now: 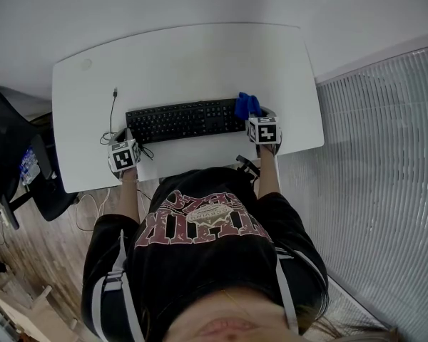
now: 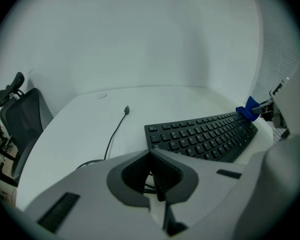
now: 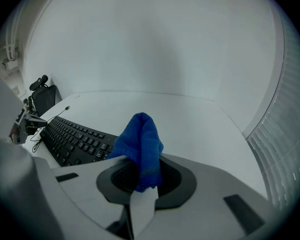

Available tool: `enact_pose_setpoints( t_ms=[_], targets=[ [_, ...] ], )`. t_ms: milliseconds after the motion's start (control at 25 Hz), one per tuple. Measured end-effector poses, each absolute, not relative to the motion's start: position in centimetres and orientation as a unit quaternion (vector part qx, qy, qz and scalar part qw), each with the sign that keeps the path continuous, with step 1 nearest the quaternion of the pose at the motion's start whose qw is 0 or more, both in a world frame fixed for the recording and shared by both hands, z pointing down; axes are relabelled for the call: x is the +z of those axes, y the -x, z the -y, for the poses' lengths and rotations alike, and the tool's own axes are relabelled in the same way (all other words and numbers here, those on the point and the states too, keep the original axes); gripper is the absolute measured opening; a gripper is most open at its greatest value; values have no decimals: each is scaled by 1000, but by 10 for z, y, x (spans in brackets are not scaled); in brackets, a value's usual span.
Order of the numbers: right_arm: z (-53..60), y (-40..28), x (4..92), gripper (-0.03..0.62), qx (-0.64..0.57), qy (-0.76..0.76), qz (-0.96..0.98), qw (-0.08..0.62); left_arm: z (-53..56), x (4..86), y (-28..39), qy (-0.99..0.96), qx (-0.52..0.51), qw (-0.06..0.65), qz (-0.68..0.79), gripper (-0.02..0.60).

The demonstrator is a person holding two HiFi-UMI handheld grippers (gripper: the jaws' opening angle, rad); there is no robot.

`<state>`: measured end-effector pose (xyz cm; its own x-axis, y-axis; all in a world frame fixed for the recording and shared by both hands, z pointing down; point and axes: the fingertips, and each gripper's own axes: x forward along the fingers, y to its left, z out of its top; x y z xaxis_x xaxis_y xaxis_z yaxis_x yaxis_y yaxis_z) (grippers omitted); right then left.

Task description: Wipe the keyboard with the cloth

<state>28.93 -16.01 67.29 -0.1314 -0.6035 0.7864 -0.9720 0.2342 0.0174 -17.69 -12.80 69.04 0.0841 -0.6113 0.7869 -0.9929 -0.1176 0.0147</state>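
— How far along is the wipe?

— Barely begun, I'd say. My right gripper point(image 3: 140, 176) is clamped on the blue cloth point(image 3: 140, 144); the fabric bunches up out of its jaws in a fold. In the head view the cloth point(image 1: 247, 105) sits at the 3 o'clock end of the keyboard point(image 1: 182, 120), over the last keys on that side. I can't tell whether it is pressed on them or just above.

— And the other hand?

— My left gripper point(image 2: 152, 176) has its jaws together with nothing between them. In the head view it point(image 1: 125, 152) rests on the desk point(image 1: 200, 55) at about 7 o'clock from the keyboard's left corner, close to the loose cable point(image 1: 114, 109), which runs toward 12 o'clock.

— So what remains?

— Judging by this, nearly all of it. The cloth is at one end only, and the whole run of keys toward 9 o'clock lies uncovered. I'd expect to draw the cloth across toward that end, row by row, with the left gripper free to steady the keyboard if it slides.
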Motion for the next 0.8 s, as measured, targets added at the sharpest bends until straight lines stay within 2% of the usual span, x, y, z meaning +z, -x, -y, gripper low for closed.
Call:
enact_pose_setpoints(
  t_ms=[360,520,800],
  targets=[
    [167,-294,650,64,260,-579,699,330,128,683,172,-677,316,297,595,32],
    [170,-287,637,64,275,-583,707,290,127,686,172,-677,313,297,596,32],
    [185,-239,595,64,267,-555,750,240,129,685,170,-681,312,299,591,32]
  ],
)
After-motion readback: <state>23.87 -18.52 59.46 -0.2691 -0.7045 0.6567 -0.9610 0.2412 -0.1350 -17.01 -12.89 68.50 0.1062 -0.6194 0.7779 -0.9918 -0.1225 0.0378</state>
